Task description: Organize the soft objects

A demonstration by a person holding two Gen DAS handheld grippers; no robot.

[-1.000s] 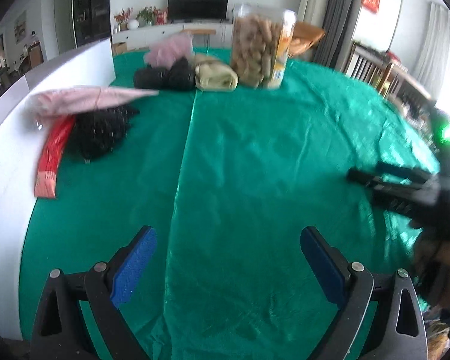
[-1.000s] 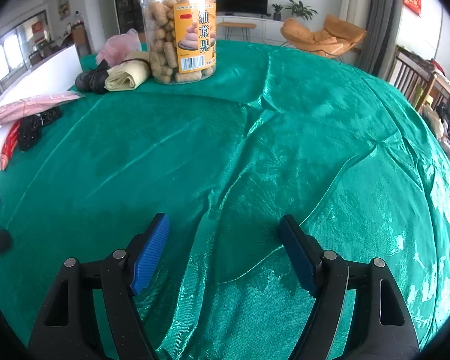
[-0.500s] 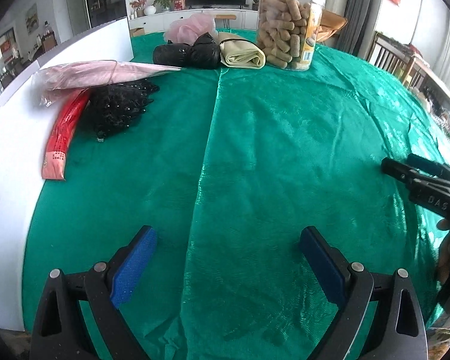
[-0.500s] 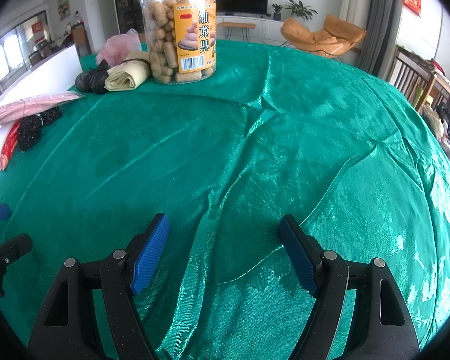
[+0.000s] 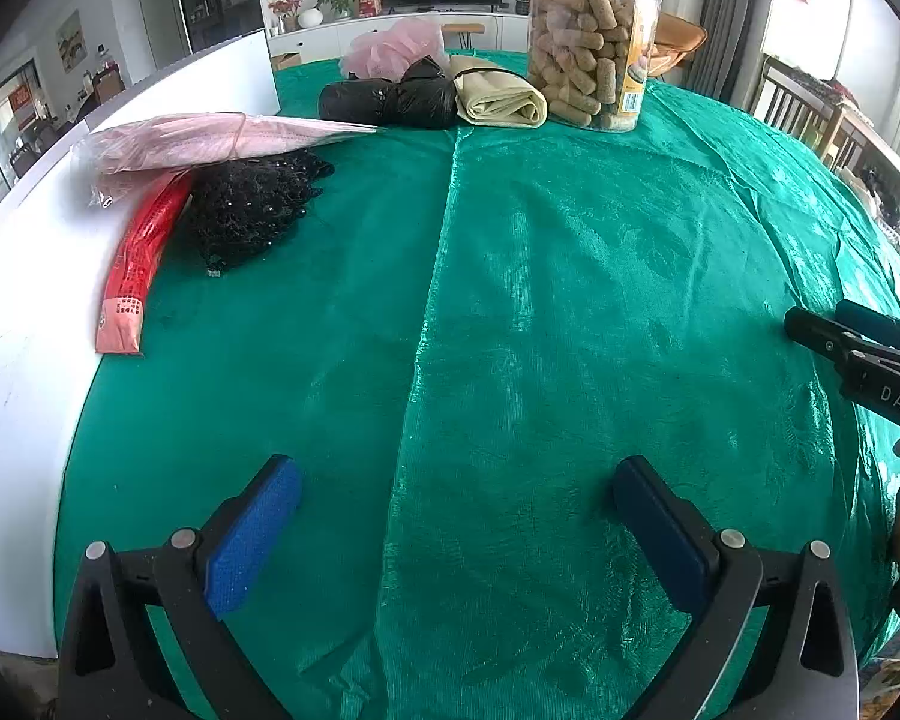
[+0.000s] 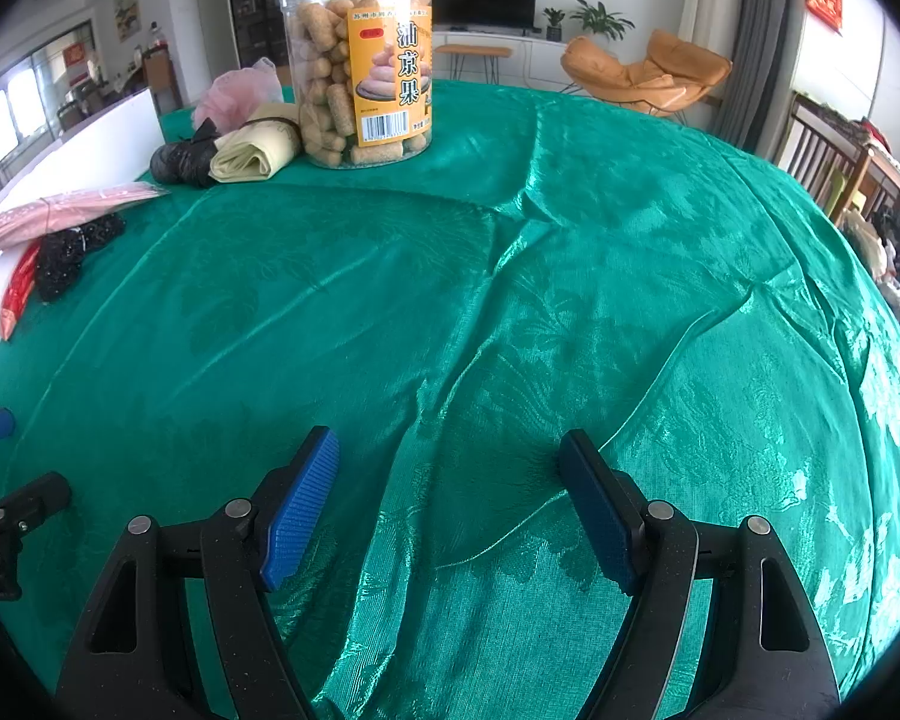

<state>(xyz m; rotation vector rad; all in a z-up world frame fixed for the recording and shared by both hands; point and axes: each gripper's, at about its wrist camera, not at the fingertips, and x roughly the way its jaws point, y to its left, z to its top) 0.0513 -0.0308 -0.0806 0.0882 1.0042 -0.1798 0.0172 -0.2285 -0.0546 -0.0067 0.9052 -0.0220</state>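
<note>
Soft things lie along the far and left side of the green tablecloth: a pink packet, a red packet, a black beaded net, a black bag roll, a cream folded cloth and a pink mesh puff. They also show in the right wrist view, with the cream cloth and the black net at the left. My left gripper is open and empty above the cloth. My right gripper is open and empty, its fingers showing at the left view's right edge.
A clear jar of snacks stands at the far side next to the cream cloth, also in the right wrist view. A white board borders the table's left side. Chairs stand beyond the right edge.
The left gripper has swung left and tilted so the soft objects sit more central. The right gripper has stayed still.
</note>
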